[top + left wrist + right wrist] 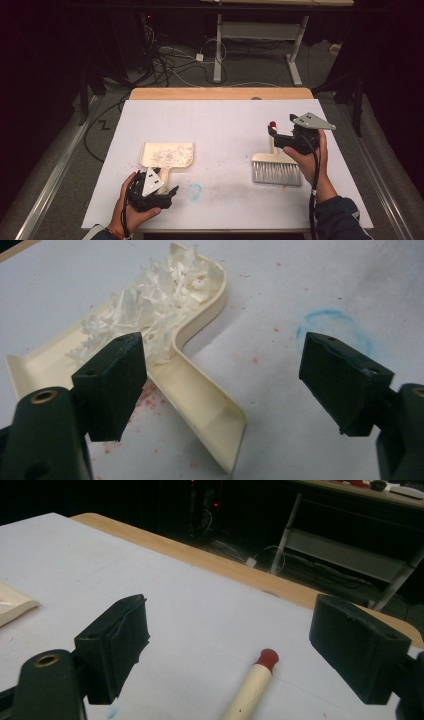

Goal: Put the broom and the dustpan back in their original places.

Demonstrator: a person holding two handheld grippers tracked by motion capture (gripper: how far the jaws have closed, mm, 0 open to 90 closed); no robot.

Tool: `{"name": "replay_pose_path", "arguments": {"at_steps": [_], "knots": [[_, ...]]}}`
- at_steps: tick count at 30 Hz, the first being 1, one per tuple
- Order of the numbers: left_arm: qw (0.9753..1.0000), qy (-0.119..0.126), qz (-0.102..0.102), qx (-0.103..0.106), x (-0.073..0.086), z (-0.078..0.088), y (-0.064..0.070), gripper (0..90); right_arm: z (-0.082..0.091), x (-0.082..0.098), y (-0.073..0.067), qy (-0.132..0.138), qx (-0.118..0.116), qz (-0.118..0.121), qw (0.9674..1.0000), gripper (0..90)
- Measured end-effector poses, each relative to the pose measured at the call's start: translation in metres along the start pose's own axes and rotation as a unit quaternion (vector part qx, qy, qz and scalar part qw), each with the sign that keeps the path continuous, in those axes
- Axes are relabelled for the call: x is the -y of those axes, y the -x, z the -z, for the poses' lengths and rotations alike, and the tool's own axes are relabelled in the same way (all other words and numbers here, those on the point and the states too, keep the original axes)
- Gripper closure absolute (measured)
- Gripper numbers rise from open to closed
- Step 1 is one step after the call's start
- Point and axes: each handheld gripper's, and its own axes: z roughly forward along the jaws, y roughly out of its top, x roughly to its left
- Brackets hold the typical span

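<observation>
A cream dustpan (167, 154) lies left of centre on the white sheet, heaped with white paper shreds (150, 305). Its handle (205, 410) points toward the person. My left gripper (160, 192) hovers open just behind that handle, with the handle lying between the spread jaws and nothing gripped. A hand brush (276, 169) with grey bristles lies at the right; its cream handle ends in a red tip (267, 657). My right gripper (282, 135) is open above the brush handle (247, 692), jaws on either side of it, apart from it.
The white sheet (225, 125) covers a wooden table whose bare far edge (220, 93) shows. A blue smudge (194, 190) and small red specks mark the sheet near the front. Cables and a desk frame (260, 45) stand on the floor beyond.
</observation>
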Motion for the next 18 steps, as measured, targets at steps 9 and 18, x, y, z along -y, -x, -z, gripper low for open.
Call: {"name": "replay_pose_path", "arguments": {"at_steps": [9, 18], "knots": [[1.0000, -0.002, -0.005, 0.002, 0.001, 0.000, 0.001, 18.7, 0.019, -0.004, -0.008, 0.018, -0.019, 0.029, 0.9992, 17.4], [1.0000, -0.002, -0.006, 0.005, 0.001, 0.000, 0.003, 18.7, 0.035, -0.004, -0.014, 0.019, -0.036, 0.047, 0.9981, 17.4]]}}
